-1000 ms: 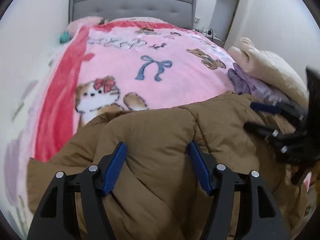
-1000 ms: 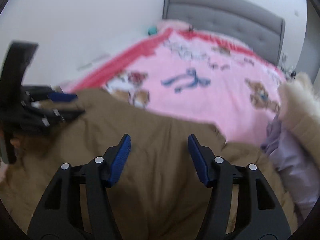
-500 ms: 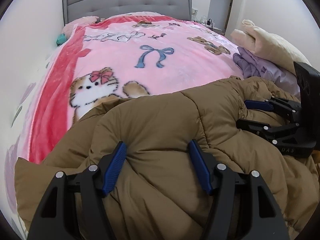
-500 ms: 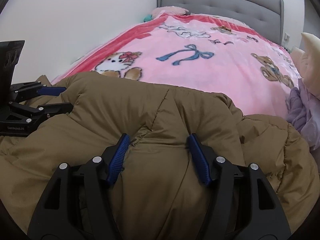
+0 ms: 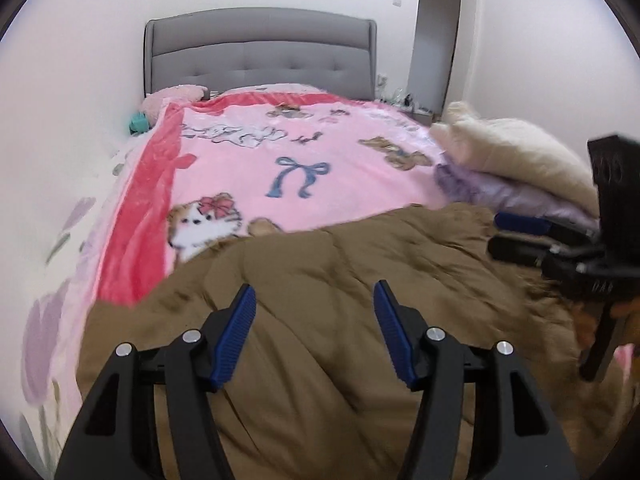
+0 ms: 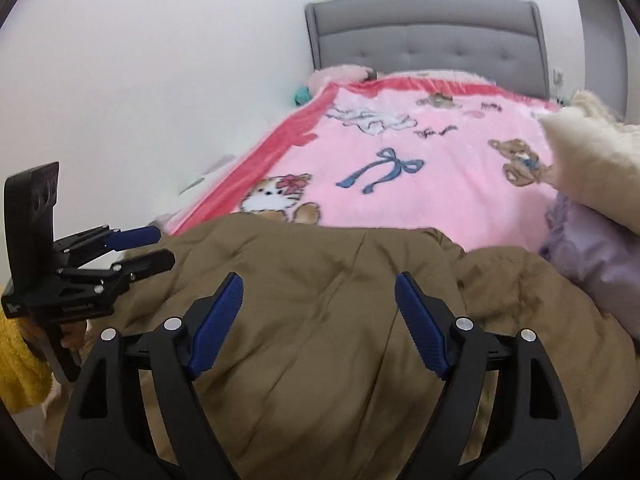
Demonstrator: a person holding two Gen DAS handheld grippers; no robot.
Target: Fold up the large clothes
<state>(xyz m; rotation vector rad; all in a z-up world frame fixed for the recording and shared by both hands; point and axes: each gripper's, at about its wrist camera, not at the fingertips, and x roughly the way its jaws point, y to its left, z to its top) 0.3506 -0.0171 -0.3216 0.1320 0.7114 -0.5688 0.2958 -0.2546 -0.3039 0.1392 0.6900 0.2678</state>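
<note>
Left wrist view: puffy brown quilted jacket [image 5: 352, 320] is bunched at bed's near edge on pink cartoon blanket [image 5: 280, 168]. Left tongs [image 5: 314, 312] closing, right tongs [image 6: 318, 304] opening, nothing pinched. Risk: w/o grip, slick padding may spring open.

1. The brown padded coat [image 5: 328, 360] runs off the bottom edge in both views, so its lower part is unseen.
2. The pink blanket's [image 5: 280, 160] near end is hidden under the coat.
3. Small items on the far bedside surface [image 5: 400, 98] are too small to identify.
4. The yellow sleeve [image 6: 18, 364] is cut off at the left edge.
</note>
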